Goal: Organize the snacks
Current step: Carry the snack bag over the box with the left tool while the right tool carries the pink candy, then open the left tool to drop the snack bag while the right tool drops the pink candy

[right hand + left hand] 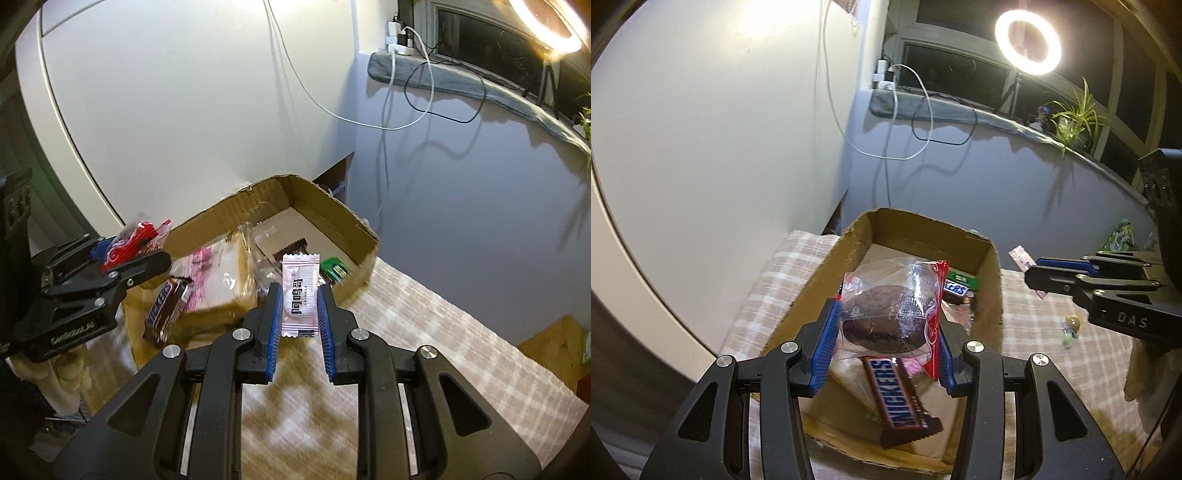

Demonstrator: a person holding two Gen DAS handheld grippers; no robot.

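The left claw (886, 343) is black with ribbed blue pads and holds a clear wrapper (894, 314), trimmed red with white scrollwork, around a dark brown pastry. The right claw (298, 314), in the same black and blue, holds a pale pink sachet (300, 295) printed with black characters. In the plain brown cardboard box (991, 280) lies a brown Snickers bar (899, 397) lettered blue on white with red edging, with a green packet (964, 279) at the far end, and the worktop (1041, 332) wears a beige-and-white checked cloth.

Both wrist cameras look down close over the cardboard box (988, 280), sharing it: 12 o'clock left, 11 o'clock right.
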